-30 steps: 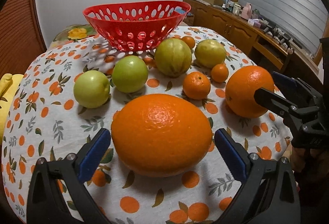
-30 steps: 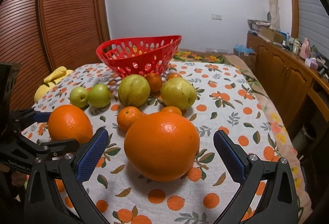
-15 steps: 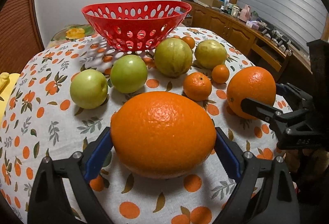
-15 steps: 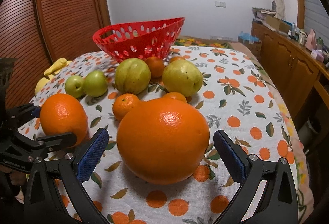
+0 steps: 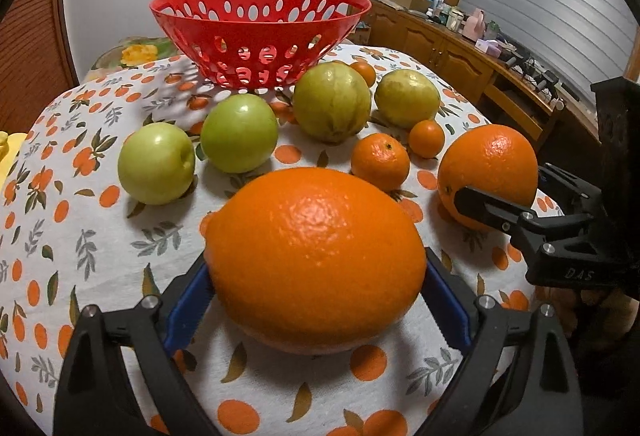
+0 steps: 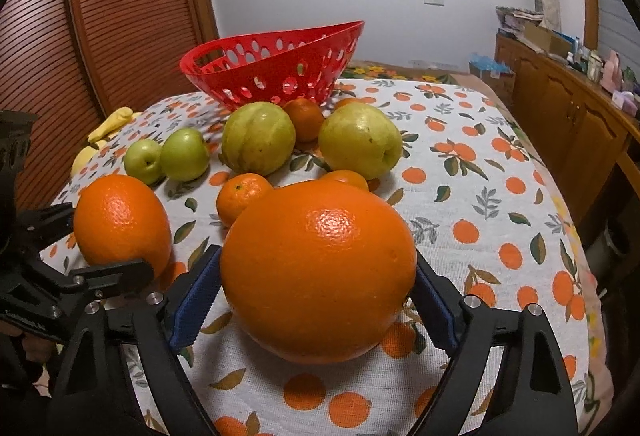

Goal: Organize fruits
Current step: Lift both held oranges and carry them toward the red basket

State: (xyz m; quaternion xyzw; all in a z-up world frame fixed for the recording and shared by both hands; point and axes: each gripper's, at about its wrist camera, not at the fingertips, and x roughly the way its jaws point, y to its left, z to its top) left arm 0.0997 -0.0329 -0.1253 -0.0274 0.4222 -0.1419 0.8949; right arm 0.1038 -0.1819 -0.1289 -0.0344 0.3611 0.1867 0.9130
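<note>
While each hand-held gripper clamps a big orange on the counter (image 5: 92,244), left hand-held gripper (image 5: 316,300) on the left orange (image 5: 316,256), right hand-held gripper (image 6: 316,300) having just closed on the right orange (image 6: 320,276), the red basket (image 5: 260,24) stands behind the other fruit.

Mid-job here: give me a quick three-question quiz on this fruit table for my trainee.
1. True or false: the basket stands nearer the cameras than the apples.
2. How many big oranges are on the tablecloth?
3. The apples lie: A) in the basket; B) side by side on the tablecloth; C) stacked on an orange.

Key: 1 false, it stands behind them; 2 two; 3 B.
</note>
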